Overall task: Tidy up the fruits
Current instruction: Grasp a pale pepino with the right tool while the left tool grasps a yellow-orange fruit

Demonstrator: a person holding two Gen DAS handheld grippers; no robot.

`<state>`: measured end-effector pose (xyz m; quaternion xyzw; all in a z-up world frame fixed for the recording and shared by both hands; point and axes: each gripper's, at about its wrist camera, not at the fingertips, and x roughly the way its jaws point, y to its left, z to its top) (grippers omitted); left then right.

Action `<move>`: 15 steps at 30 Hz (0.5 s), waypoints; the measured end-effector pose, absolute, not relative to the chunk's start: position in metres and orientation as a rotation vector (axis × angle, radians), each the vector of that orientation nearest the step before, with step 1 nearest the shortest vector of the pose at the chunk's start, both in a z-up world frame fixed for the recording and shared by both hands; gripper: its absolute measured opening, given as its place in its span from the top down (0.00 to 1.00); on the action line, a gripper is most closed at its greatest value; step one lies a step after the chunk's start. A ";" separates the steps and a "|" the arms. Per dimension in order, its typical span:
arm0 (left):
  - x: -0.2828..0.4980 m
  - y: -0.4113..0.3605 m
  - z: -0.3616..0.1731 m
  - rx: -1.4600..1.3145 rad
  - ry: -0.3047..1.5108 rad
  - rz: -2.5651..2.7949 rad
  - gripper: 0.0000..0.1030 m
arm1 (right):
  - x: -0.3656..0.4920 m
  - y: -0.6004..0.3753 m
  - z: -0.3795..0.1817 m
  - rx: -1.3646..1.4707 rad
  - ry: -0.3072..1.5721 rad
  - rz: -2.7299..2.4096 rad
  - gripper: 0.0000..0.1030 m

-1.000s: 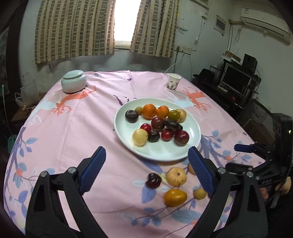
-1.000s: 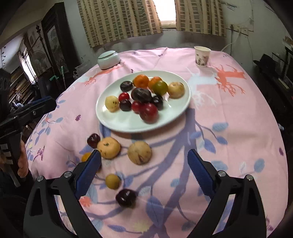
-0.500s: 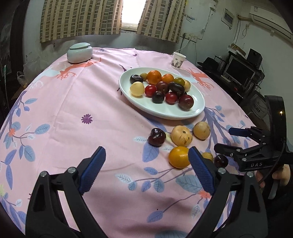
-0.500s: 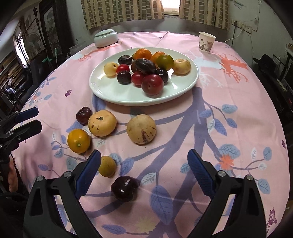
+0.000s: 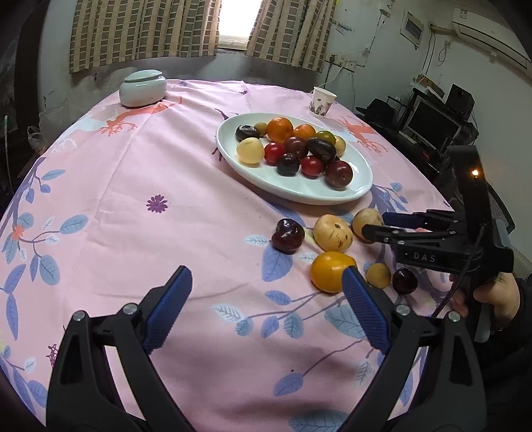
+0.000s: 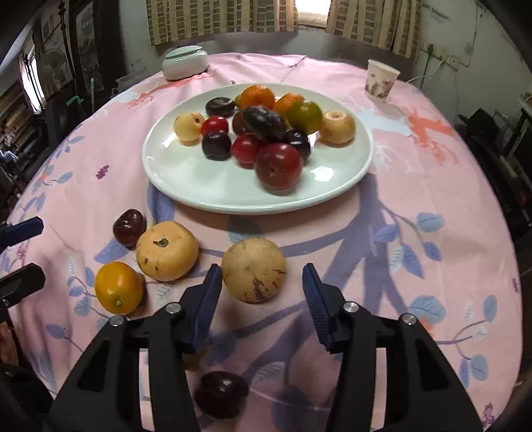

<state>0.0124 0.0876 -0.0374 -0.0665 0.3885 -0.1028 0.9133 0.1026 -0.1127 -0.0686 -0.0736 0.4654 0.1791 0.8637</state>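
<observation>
Home: curtains (image 5: 143, 30), air conditioner (image 5: 492, 33), monitor (image 5: 432, 123).

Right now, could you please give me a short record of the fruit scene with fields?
plate: white plate holding mixed fruit
loose fruit: six pieces on the pink tablecloth, near the plate
right gripper: jaws have just been closing around the tan round fruit, pads not yet pressing
left gripper: open, nothing between its jaws

Checked curtains (image 5: 143, 30) flank a bright window (image 5: 232, 16).
</observation>
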 end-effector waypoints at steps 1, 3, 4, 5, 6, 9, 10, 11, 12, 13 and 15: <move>0.011 0.088 -0.037 -0.137 0.799 -0.209 0.10 | 0.107 -0.111 -0.074 -0.152 1.000 0.373 0.54; 0.010 0.089 -0.036 -0.135 0.800 -0.204 0.10 | 0.110 -0.108 -0.078 -0.173 0.988 0.365 0.59; 0.010 0.088 -0.036 -0.135 0.803 -0.203 0.09 | 0.110 -0.108 -0.078 -0.169 0.992 0.368 0.59; 0.009 0.087 -0.036 -0.136 0.807 -0.204 0.09 | 0.108 -0.109 -0.075 -0.152 0.996 0.386 0.60; 0.010 0.086 -0.036 -0.136 0.811 -0.206 0.09 | 0.104 -0.112 -0.070 -0.127 0.988 0.408 0.60; 0.013 0.077 -0.038 -0.126 0.833 -0.229 0.09 | 0.089 -0.120 -0.055 -0.134 0.948 0.403 0.60; 0.015 0.071 -0.039 -0.115 0.844 -0.237 0.09 | 0.084 -0.126 -0.050 -0.125 0.934 0.401 0.60; 0.017 0.064 -0.041 -0.098 0.861 -0.245 0.09 | 0.079 -0.133 -0.048 -0.110 0.926 0.398 0.59; 0.019 0.057 -0.044 -0.078 0.879 -0.253 0.09 | 0.075 -0.141 -0.046 -0.091 0.922 0.393 0.59; 0.022 0.049 -0.048 -0.056 0.896 -0.256 0.09 | 0.071 -0.149 -0.046 -0.070 0.920 0.388 0.59; 0.028 0.036 -0.056 -0.019 0.924 -0.244 0.09 | 0.064 -0.164 -0.047 -0.038 0.921 0.377 0.59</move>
